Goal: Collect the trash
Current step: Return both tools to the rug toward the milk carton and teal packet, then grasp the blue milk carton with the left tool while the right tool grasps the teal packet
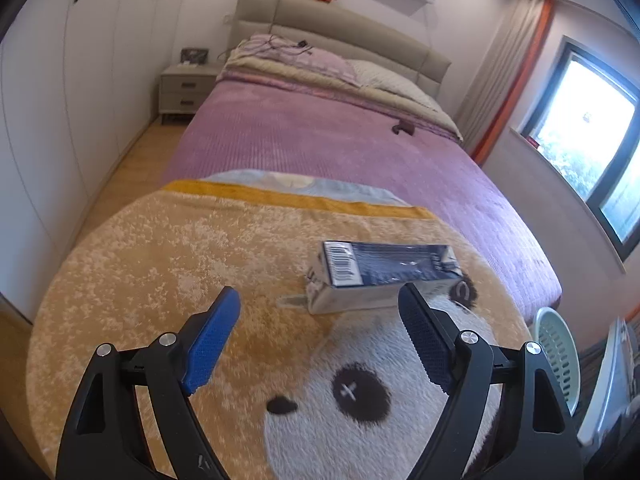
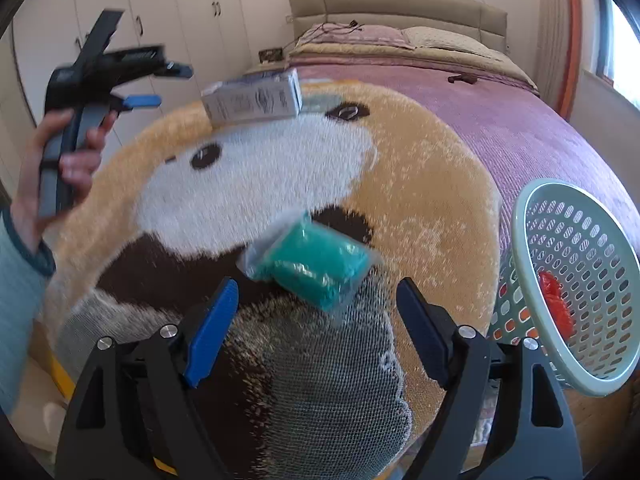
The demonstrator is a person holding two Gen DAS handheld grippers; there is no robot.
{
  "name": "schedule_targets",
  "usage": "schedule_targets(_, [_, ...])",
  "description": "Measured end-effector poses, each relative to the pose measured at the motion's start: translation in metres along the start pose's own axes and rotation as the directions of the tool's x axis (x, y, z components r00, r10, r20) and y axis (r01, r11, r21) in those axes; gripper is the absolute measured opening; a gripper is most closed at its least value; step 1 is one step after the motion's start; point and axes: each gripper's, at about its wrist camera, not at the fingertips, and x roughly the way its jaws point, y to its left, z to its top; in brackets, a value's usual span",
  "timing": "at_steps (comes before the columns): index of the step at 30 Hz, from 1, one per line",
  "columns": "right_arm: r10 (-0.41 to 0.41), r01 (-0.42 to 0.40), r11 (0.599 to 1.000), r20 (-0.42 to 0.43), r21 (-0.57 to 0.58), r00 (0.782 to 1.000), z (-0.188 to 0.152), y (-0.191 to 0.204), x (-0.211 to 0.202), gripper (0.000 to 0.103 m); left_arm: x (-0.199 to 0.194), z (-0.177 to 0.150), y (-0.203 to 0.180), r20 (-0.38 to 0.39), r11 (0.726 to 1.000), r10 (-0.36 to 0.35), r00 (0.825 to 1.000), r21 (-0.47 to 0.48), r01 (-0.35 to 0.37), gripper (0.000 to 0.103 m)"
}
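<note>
A blue-and-white carton [image 1: 384,272] lies on its side on a plush bear-face blanket [image 1: 160,248] at the foot of the bed. My left gripper [image 1: 319,291] hovers just short of it, open and holding nothing, with its right fingertip by the carton's near edge. The right wrist view shows the same carton [image 2: 252,100] farther back and the left gripper [image 2: 160,84] held by a hand beside it. A teal packet in clear wrap [image 2: 316,264] lies on the blanket right ahead of my right gripper [image 2: 317,282], which is open; its pads are clear of the packet.
A pale green perforated basket [image 2: 576,280] stands tilted off the blanket's right side with a red crumpled thing [image 2: 554,304] inside; its rim also shows as the basket [image 1: 558,352]. A purple bedspread [image 1: 320,132], pillows and a small dark object [image 1: 404,128] lie beyond. Wardrobes line the left wall.
</note>
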Motion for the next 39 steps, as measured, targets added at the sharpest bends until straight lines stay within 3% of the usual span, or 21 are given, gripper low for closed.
schedule_targets(8, [-0.019, 0.018, 0.999, -0.015, -0.026, 1.0, 0.013, -0.004, 0.019, 0.077, 0.036, 0.006, -0.013, -0.047, 1.0, -0.01, 0.999, 0.027, 0.011, 0.077])
schedule_targets(14, [-0.027, 0.026, 0.999, -0.02, -0.028, 0.999, 0.021, -0.002, 0.032, 0.077, 0.039, -0.006, -0.033, -0.072, 0.996, -0.055, 0.996, 0.073, 0.06, 0.062])
schedule_targets(16, [-0.027, 0.026, 1.0, -0.016, -0.011, 1.0, 0.021, -0.004, 0.032, 0.072, 0.038, -0.012, -0.041, -0.081, 0.992, -0.06, 0.995, 0.105, 0.068, 0.061])
schedule_targets(19, [-0.012, 0.012, 0.999, -0.003, 0.038, 1.0, 0.02, -0.014, 0.028, 0.059, 0.037, -0.021, -0.053, -0.091, 0.985, -0.074, 0.993, 0.147, 0.087, 0.061])
schedule_targets(21, [-0.003, 0.003, 0.998, 0.002, 0.065, 1.0, 0.02, -0.02, 0.026, 0.044, 0.036, -0.026, -0.06, -0.1, 0.98, -0.097, 0.99, 0.167, 0.112, 0.061])
schedule_targets(23, [0.012, -0.013, 0.996, 0.004, 0.093, 1.0, 0.02, -0.027, 0.025, 0.039, 0.033, -0.032, -0.069, -0.112, 0.97, -0.129, 0.985, 0.191, 0.148, 0.061])
schedule_targets(34, [0.011, -0.012, 0.996, 0.011, 0.092, 1.0, 0.018, -0.026, 0.023, 0.038, 0.009, -0.069, -0.12, -0.198, 0.888, -0.237, 0.951, 0.353, 0.295, 0.063])
schedule_targets(36, [0.007, -0.007, 0.996, 0.011, 0.084, 1.0, 0.017, -0.026, 0.022, 0.038, 0.002, -0.068, -0.12, -0.18, 0.88, -0.251, 0.951, 0.366, 0.302, 0.063])
schedule_targets(39, [0.002, -0.002, 0.997, 0.011, 0.082, 1.0, 0.016, -0.025, 0.022, 0.039, -0.005, -0.059, -0.119, -0.111, 0.896, -0.199, 0.974, 0.382, 0.227, 0.067])
